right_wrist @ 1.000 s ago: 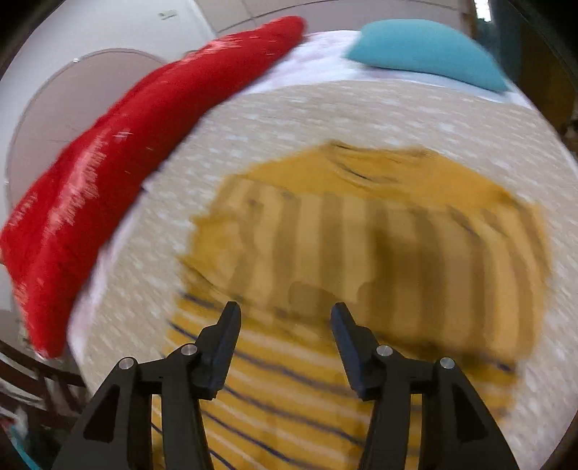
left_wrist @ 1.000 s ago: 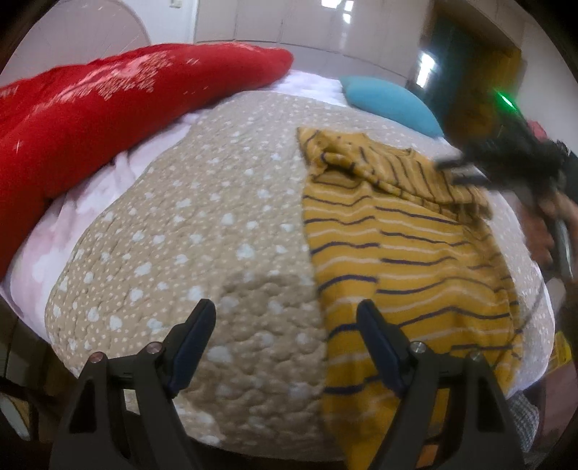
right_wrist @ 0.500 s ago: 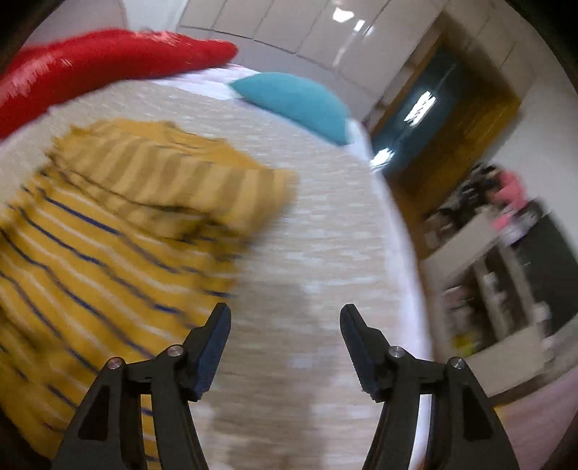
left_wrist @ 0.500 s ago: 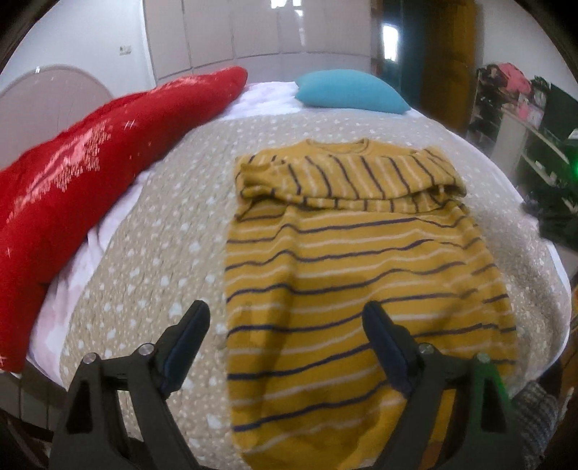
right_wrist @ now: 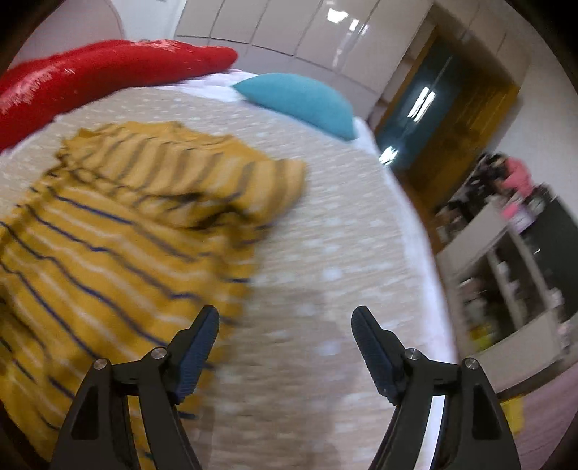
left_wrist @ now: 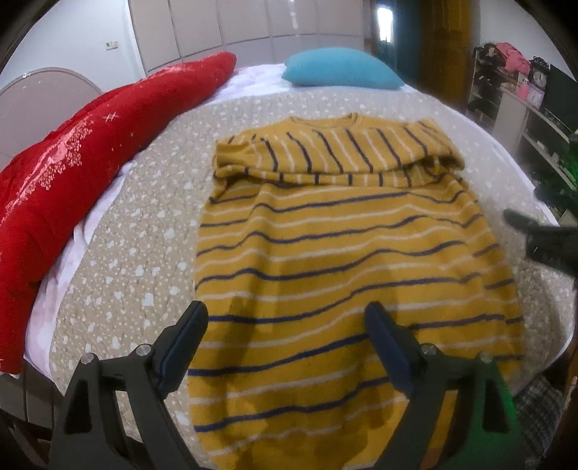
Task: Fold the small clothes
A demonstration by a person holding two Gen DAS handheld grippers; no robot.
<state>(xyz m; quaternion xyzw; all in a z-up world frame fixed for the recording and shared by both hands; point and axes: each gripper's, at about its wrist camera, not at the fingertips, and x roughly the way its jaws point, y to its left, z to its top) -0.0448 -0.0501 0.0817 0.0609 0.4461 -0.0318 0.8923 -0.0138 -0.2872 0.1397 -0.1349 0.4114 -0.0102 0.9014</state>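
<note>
While the mustard-yellow knit sweater with navy and white stripes point(left_wrist: 343, 260) lies flat beyond its jaws, left gripper point(left_wrist: 285, 347) hovers spread, holding nothing; right gripper point(right_wrist: 285, 347) likewise spread, sweater off its left jaw.

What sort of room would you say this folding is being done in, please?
Most likely a bedroom: the striped sweater lies on a bed with a dotted cover, a teal pillow at its head, a red blanket along one side, and wardrobe doors behind.

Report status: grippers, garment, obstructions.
Left gripper open, empty, over the hem. Right gripper open, empty, beside the yellow striped sweater. Sleeves folded across chest. Nothing obstructing.
</note>
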